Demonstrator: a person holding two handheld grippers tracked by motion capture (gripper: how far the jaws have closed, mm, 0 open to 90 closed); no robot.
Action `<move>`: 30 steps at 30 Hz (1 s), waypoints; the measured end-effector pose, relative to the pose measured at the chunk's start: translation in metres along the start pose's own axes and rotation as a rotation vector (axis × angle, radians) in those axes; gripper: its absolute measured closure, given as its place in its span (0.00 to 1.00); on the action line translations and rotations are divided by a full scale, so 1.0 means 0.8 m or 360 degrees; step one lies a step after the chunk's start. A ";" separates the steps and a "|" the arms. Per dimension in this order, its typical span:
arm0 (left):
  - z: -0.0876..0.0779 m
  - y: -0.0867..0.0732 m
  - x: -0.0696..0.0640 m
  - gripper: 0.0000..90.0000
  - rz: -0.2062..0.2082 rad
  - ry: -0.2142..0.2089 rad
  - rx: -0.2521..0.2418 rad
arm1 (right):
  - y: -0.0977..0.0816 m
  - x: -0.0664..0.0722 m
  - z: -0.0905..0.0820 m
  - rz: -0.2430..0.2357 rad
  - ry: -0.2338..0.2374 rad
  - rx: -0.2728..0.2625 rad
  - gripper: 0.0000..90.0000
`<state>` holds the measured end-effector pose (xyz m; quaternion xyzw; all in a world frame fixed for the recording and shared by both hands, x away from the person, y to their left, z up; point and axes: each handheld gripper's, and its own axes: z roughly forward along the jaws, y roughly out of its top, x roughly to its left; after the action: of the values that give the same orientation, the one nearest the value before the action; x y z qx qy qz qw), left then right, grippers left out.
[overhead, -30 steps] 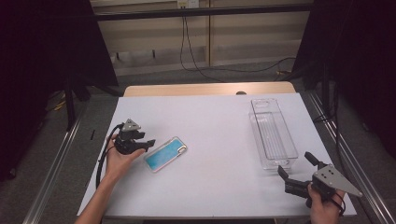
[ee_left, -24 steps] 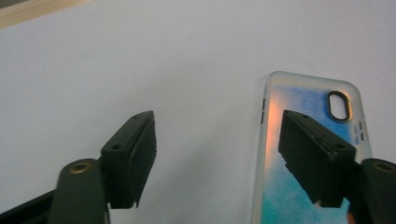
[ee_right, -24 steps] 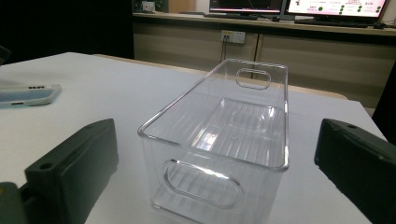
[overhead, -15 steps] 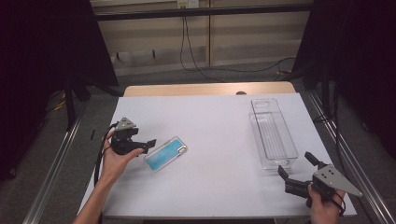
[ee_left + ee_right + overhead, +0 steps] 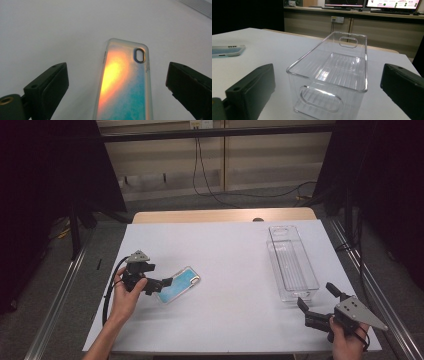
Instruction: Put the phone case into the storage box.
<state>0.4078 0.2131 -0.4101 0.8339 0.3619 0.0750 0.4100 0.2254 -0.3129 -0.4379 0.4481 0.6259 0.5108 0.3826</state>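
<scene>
Lying flat, left part of table: a clear-rimmed phone case with a blue and orange glitter back (image 5: 177, 284), camera cut-out toward its far end in the left gripper view (image 5: 125, 82), resting on the white table sheet (image 5: 225, 260).
Left gripper: the black hand-held left gripper (image 5: 161, 284) sits in the person's left hand (image 5: 125, 297) at the near-left end of the phone case, pointing along it.
Left gripper state: released; its jaws have just been opening, and they stand wide to either side of the phone case with table showing between each pad and the case's edges, so the case lies between them untouched.
Cable: a black cable (image 5: 107, 295) loops from the left gripper down past the wrist.
Middle: bare white sheet between the phone case and the bin, which are well apart.
Right part of table: a clear, long rectangular plastic bin with handle slots in its ends (image 5: 292, 262) stands upright and empty, seen from its near end in the right gripper view (image 5: 332, 72).
Right gripper: the black right gripper with a grey three-cornered plate (image 5: 316, 302), held in the right hand (image 5: 347, 340), is near the bin's near end.
Right gripper state: released, jaws wide apart, gripping nothing, apart from the bin.
</scene>
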 end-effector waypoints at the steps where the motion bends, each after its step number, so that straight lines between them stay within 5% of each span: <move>1: 0.003 0.000 -0.002 0.05 0.0016 0.0021 0.0012 | 0.000 0.000 0.000 -0.0002 0.0000 -0.0001 0.00; 4: 0.009 0.002 -0.006 0.05 0.0024 -0.0011 0.0063 | 0.000 0.001 0.000 -0.0004 0.0003 -0.0002 0.00; 10: 0.018 0.006 -0.012 0.05 0.0113 0.0062 0.0170 | 0.000 0.000 0.000 -0.0002 0.0003 -0.0001 0.00; 18: 0.029 0.010 -0.015 0.05 0.0145 0.0094 0.0259 | 0.000 0.001 0.001 -0.0004 0.0001 0.0001 0.00; 25: 0.038 0.016 -0.017 0.06 0.0130 0.0007 0.0407 | 0.000 0.001 0.002 -0.0006 0.0003 0.0002 0.00; 26: 0.041 0.017 -0.017 0.06 0.0183 -0.0050 0.0435 | 0.000 0.001 0.002 -0.0008 0.0003 0.0002 0.00; 30: 0.050 0.020 -0.021 0.06 0.0192 -0.0057 0.0485 | 0.000 0.001 0.003 -0.0010 0.0004 0.0003 0.00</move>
<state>0.4208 0.1703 -0.4213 0.9078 0.3110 0.0289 0.2799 0.2275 -0.3115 -0.4379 0.4459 0.6282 0.5096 0.3832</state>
